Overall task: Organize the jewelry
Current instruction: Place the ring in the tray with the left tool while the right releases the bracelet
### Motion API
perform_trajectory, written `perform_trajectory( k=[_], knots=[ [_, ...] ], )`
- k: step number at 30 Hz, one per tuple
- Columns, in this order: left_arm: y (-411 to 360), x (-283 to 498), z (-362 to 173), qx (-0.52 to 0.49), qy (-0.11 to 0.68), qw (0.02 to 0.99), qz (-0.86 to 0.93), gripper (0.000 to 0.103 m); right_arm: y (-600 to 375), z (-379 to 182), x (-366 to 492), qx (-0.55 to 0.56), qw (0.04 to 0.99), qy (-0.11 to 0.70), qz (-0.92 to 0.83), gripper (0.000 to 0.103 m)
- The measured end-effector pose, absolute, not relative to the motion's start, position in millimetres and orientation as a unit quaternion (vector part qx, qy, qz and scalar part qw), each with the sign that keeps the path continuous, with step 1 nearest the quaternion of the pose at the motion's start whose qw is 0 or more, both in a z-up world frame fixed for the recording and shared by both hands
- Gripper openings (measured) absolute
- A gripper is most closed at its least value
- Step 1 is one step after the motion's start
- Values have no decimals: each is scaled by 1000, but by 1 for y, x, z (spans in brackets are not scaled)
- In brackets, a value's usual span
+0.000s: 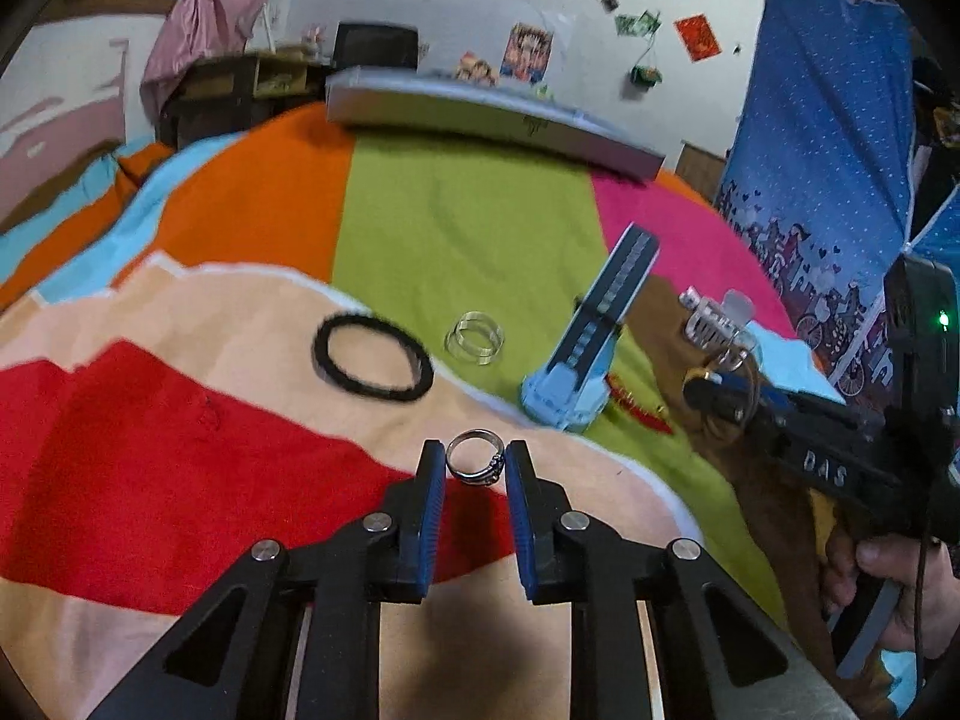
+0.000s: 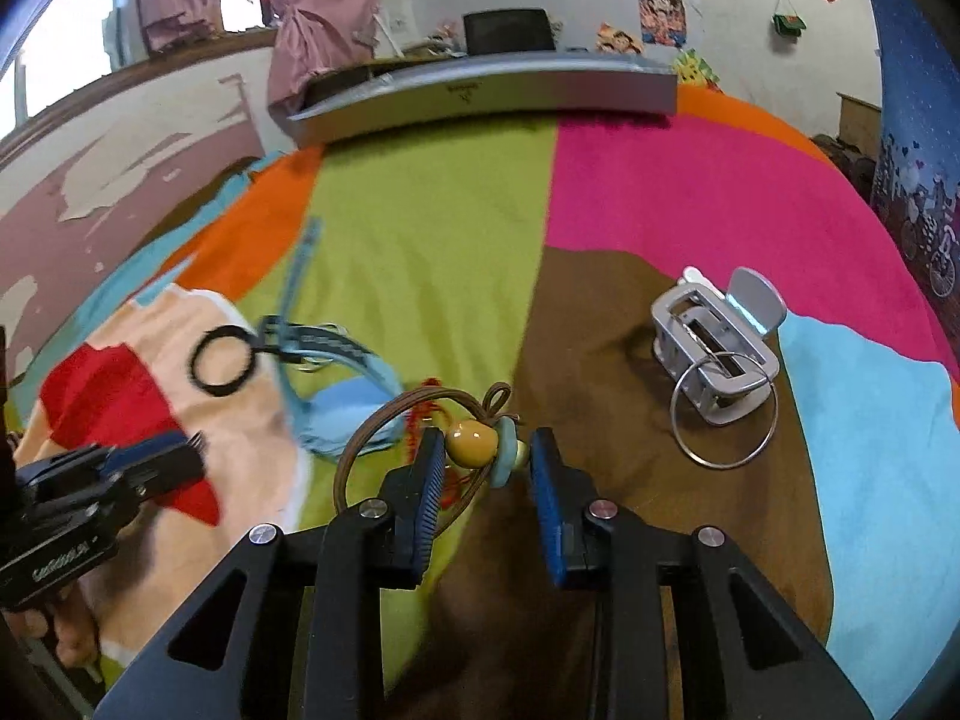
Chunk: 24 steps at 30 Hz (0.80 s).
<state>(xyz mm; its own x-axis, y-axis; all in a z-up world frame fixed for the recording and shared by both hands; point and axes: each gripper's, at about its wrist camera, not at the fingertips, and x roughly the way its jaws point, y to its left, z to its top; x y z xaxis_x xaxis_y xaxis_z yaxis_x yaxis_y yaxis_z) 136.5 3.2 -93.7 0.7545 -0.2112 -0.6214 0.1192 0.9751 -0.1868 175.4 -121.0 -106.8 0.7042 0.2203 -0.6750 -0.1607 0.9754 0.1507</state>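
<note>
Silver ring (image 1: 477, 457) w/ dark stone, upright btwn left gripper (image 1: 476, 465) pads.

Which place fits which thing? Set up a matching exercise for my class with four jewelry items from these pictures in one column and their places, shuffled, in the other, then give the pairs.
Things:
1. silver ring
2. yellow bead
3. black hair tie
4. grey claw clip

Places:
A. on the brown patch, a thin metal hoop looped on it
B. between the left gripper pads
C. flat on the peach patch, beyond the ring
D. between the right gripper pads

Pairs: 1-B, 2-D, 3-C, 4-A
</note>
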Motion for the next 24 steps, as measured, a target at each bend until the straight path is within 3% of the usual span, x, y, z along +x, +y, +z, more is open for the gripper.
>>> perform_trajectory(
  k=[14,24],
  knots=[
    [1,135,-40,-99,279,949,-105,20,-116,-68,145,40,931,328,153,26],
    [10,249,29,-97,230,964,-94,19,-137,10,234,18,942,292,165,26]
  ],
)
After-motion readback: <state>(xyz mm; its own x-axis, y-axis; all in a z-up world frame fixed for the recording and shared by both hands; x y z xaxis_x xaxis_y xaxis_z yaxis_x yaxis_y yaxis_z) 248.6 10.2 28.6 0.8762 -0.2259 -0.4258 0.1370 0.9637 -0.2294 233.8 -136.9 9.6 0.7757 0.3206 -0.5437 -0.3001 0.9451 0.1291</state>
